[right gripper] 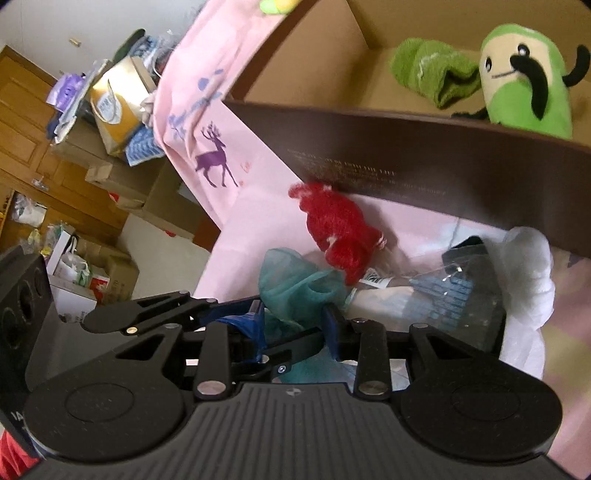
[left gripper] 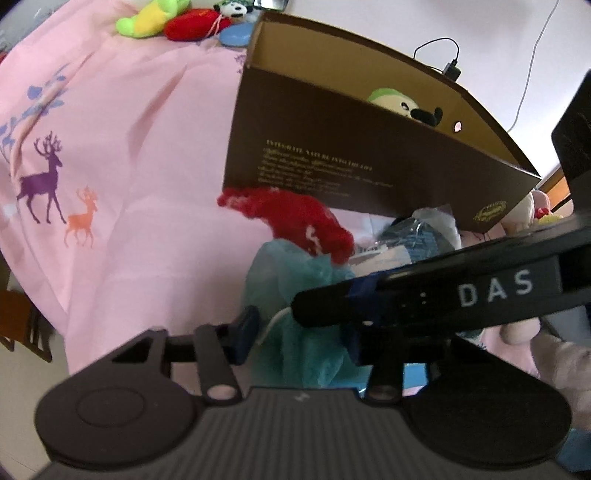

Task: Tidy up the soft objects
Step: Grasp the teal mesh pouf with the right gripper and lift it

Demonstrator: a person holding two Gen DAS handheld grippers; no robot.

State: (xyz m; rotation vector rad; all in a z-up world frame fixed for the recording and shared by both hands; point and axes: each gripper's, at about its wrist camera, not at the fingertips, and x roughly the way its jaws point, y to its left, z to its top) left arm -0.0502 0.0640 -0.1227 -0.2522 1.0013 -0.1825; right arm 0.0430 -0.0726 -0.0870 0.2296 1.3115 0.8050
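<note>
Surface: a pink bedsheet printed with purple and orange deer covers the bed; everything rests on it.
Box: a brown cardboard box with gold lettering stands open on the sheet, its near wall facing both cameras. It seems to be the collecting place, since a green plush toy with a black moustache and a rolled green towel already lie inside.
Teal cloth: a sheer teal gauze cloth lies bunched just in front of the box's near wall, touching a red knitted woolly piece that rests against the foot of that wall.
Right gripper: clenched on the teal cloth, the gauze pinched between its blue-padded fingers, probably so the limp fabric can be lifted whole.
Left gripper: its fingers sit on either side of the same teal cloth, with the other tool crossing in front; whether it is clamped or released I cannot tell.
Nearby: a clear plastic packet with blue contents and white fluffy stuffing lie beside the cloth, along the box's near wall.
Far edge: a lime-green and yellow plush, a red cushion and a small panda toy wait at the sheet's far edge, well apart from the box.
Judgement: sorting is partly done; the cloth looks next for the box.
</note>
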